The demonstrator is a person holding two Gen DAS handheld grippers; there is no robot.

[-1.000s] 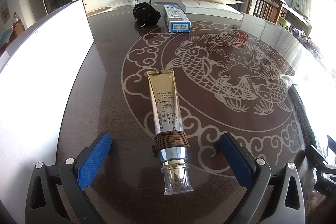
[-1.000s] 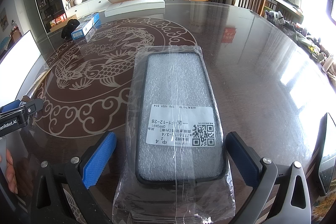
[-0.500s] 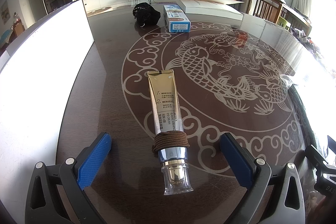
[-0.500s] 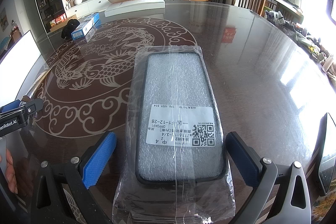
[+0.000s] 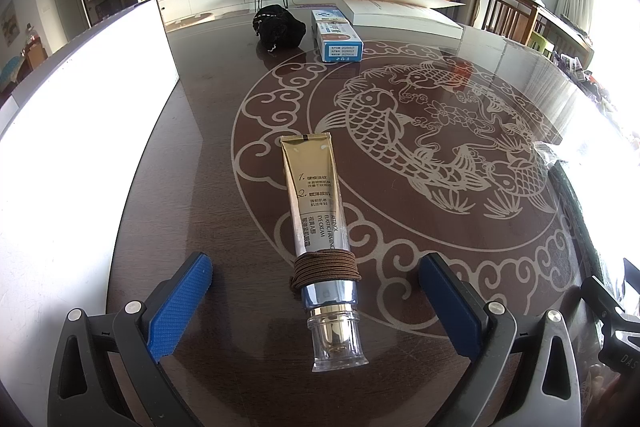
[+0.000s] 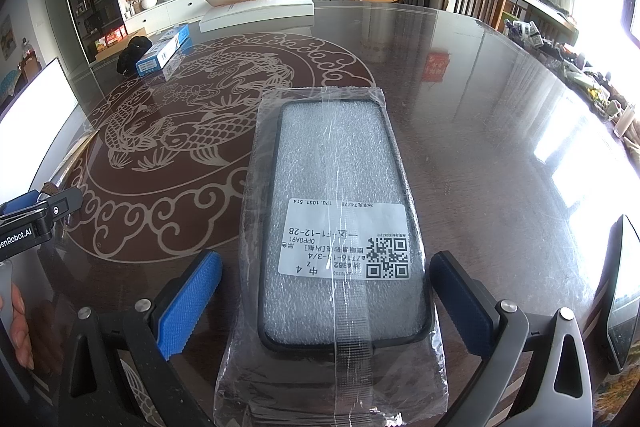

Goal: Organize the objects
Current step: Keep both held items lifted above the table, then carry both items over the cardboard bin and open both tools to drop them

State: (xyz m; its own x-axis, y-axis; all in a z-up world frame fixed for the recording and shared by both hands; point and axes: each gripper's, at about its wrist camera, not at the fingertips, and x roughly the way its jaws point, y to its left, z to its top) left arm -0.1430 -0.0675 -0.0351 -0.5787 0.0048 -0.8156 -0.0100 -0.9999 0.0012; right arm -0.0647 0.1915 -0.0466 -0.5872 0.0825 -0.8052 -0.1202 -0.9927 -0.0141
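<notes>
dark round table (image 5: 208, 187): glossy, reflective
gold cream tube (image 5: 310, 187): shiny, metallic-looking
clear wrapper on black phone case (image 6: 320, 379): glossy, crinkled plastic

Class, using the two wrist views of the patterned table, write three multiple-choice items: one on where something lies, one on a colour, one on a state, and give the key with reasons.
1. Where does the gold cream tube lie?
A. between the open fingers of the left claw
B. on top of the blue box
C. inside the plastic bag

2. What colour is the cord wound round the tube near its cap?
A. red
B. brown
C. white

3. What is the state of the right claw?
A. shut on the phone case
B. shut on nothing
C. open, astride the bagged phone case

Key: 1 A, the tube lies on the table with a blue pad on either side. 2 B, the coils are dark brown. 3 C, both pads stand clear of the bag's edges.
</notes>
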